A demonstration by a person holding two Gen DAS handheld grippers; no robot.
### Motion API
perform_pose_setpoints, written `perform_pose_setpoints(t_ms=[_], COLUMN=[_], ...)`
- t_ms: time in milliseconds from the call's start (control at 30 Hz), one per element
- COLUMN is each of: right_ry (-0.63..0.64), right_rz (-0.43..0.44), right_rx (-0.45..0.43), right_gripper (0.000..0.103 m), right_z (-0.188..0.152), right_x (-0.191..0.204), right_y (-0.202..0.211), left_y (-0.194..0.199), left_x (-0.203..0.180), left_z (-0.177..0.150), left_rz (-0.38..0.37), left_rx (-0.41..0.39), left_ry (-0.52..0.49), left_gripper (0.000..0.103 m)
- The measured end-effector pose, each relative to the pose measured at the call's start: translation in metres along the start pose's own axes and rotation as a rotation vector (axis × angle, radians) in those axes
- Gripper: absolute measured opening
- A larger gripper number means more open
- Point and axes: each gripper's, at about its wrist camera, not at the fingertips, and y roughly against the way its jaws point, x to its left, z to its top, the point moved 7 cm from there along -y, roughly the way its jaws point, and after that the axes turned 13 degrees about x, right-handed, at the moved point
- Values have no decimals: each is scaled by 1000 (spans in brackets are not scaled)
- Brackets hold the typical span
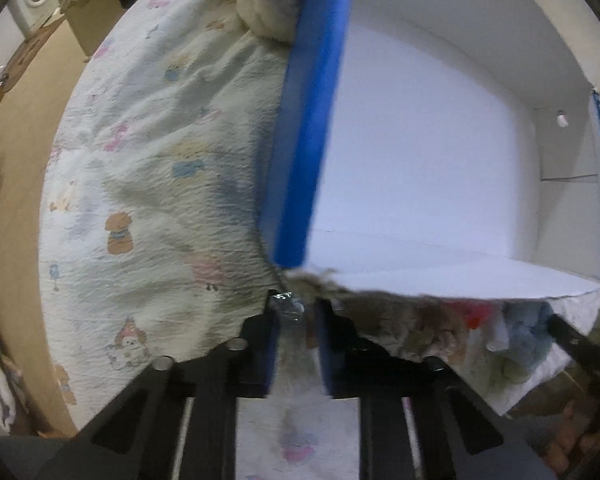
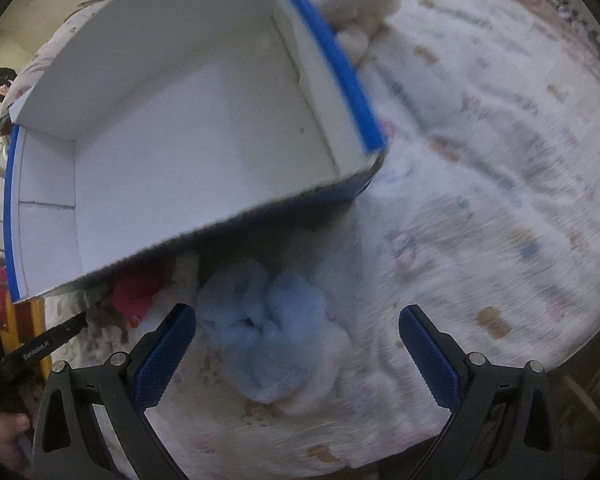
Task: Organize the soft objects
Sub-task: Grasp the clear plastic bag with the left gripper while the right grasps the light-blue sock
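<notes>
The left tongs (image 1: 298, 320) are pressed together, pinching the brown fuzzy plush toy (image 1: 380, 312) under the near rim of the white cardboard box with blue outside (image 2: 180, 128). They may snag this rim. The right tongs (image 2: 296, 352) stand spread around the light blue fluffy plush toy (image 2: 268, 332) before the box; closing off-centre could push it away.

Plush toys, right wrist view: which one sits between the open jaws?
The light blue plush, on the quilt between the right gripper. The red plush and cream plush lie elsewhere.

"GenRobot.AI" on black strap (image 2: 40, 350)
</notes>
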Motion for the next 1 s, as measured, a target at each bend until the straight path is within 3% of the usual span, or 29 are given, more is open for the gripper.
perform_pose_setpoints(t_ms=[100, 200, 267, 400, 533, 733, 867, 1000], right_ry=[7, 22, 27, 54, 62, 79, 110, 145], right_rz=[-15, -16, -16, -13, -11, -2, -1, -2], right_rx=[39, 64, 78, 99, 77, 45, 7, -23], right_gripper=[103, 95, 85, 52, 38, 25, 23, 23], right_z=[-3, -3, -4, -4, -7, -18, -33, -37], right_x=[1, 4, 5, 10, 9, 9, 14, 29], right_y=[-12, -19, -25, -31, -26, -17, -11, 13], left_y=[13, 30, 43, 52, 65, 78, 93, 83], left_x=[-2, 1, 4, 16, 27, 40, 45, 50], left_z=[-4, -11, -15, -15, -26, -39, -53, -53], left_rz=[-5, -6, 1, 8, 29, 35, 58, 95], left_rx=[-26, -41, -58, -82, -99, -131, -157, -208], left_ry=[-9, -4, 4, 22, 26, 35, 37, 48], left_gripper=[8, 8, 8, 8, 8, 7, 7, 7])
